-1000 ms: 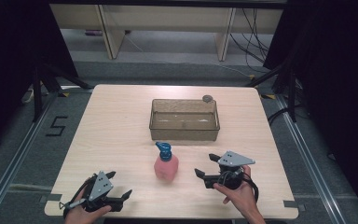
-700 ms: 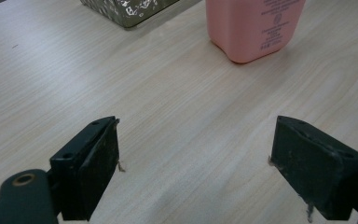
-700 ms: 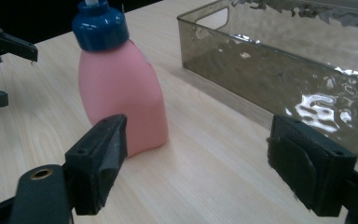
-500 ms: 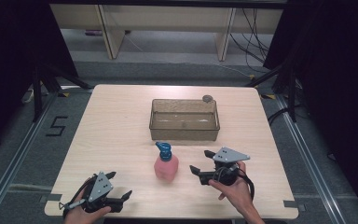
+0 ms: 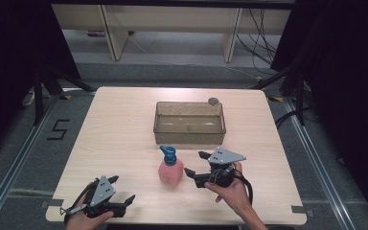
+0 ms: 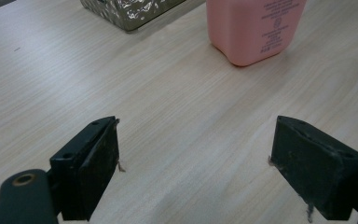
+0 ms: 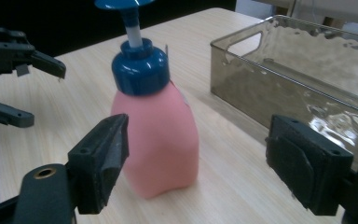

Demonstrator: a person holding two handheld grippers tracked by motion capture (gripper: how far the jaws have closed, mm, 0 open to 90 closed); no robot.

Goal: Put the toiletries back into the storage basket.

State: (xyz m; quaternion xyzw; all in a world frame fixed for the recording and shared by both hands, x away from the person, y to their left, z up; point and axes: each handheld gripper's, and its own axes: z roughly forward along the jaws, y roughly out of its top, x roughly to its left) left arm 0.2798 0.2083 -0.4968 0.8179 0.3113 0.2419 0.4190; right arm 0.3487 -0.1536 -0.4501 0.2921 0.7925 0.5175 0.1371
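A pink pump bottle (image 5: 170, 170) with a blue cap and pump head stands upright on the wooden table (image 5: 115, 124), near the front middle. My right gripper (image 5: 195, 163) sits just right of it, pointing at it with its jaws open. In the right gripper view the bottle (image 7: 158, 135) stands just ahead of the right gripper (image 7: 196, 163), towards its left jaw, and the pads do not touch it. Those jaws have just been closing a little. My left gripper (image 5: 123, 188) rests open at the front left. The bottle's base (image 6: 251, 28) shows beyond the empty left gripper (image 6: 196, 158).
A clear smoky plastic bin (image 5: 189, 135) stands behind the bottle, mid-table, and looks empty. A small grey round object (image 5: 213, 101) lies at its back right corner. The bin (image 7: 279, 88) is close to the right jaw's far side. Shelving legs and cables are beyond the table.
My right gripper has moved left and slightly away from the front edge, closing in on the pink bottle. The left gripper and the bottle have stayed put.
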